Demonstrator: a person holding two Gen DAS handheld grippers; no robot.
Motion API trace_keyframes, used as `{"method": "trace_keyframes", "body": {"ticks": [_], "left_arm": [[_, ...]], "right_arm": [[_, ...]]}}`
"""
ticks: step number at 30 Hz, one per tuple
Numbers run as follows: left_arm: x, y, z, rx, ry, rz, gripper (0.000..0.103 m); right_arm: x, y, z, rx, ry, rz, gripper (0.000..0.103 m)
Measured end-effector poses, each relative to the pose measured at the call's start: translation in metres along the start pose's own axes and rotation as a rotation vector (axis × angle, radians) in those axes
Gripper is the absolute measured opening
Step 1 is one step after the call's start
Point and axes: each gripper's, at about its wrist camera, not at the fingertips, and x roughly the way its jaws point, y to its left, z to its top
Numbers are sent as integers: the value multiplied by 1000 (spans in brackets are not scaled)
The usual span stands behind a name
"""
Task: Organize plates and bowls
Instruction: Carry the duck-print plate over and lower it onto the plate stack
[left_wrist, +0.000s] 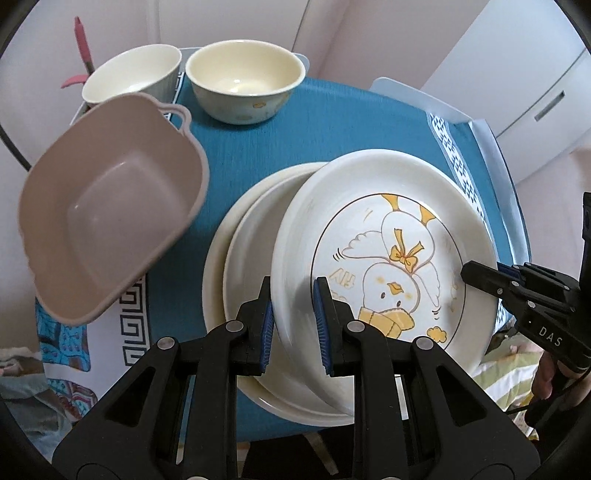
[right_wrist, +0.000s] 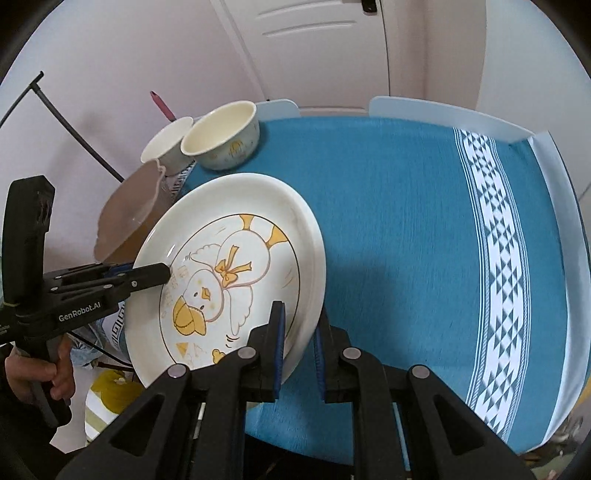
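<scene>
On the blue tablecloth (right_wrist: 388, 221), the duck plate (left_wrist: 388, 258) hung tilted over the plate stack (left_wrist: 236, 266) at centre frame, left gripper (left_wrist: 293, 310) and right gripper (right_wrist: 300, 343) each clamped on opposite rims, bowls (left_wrist: 243, 85) at upper left.

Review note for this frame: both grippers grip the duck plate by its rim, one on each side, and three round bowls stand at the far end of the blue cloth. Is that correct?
Not quite. Only two round bowls stand at the far end; the left wrist view shows them, beside a pink tub. The rest holds: the left gripper and right gripper grip the duck plate by its rim, over the blue cloth.
</scene>
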Motion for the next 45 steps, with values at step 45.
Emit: {"method": "trace_keyframes", "body": {"ticks": [45], "left_arm": [[18, -39, -7, 182, -5, 378, 18]], "right_arm": [[22, 18, 3, -113, 57, -86, 14]]}}
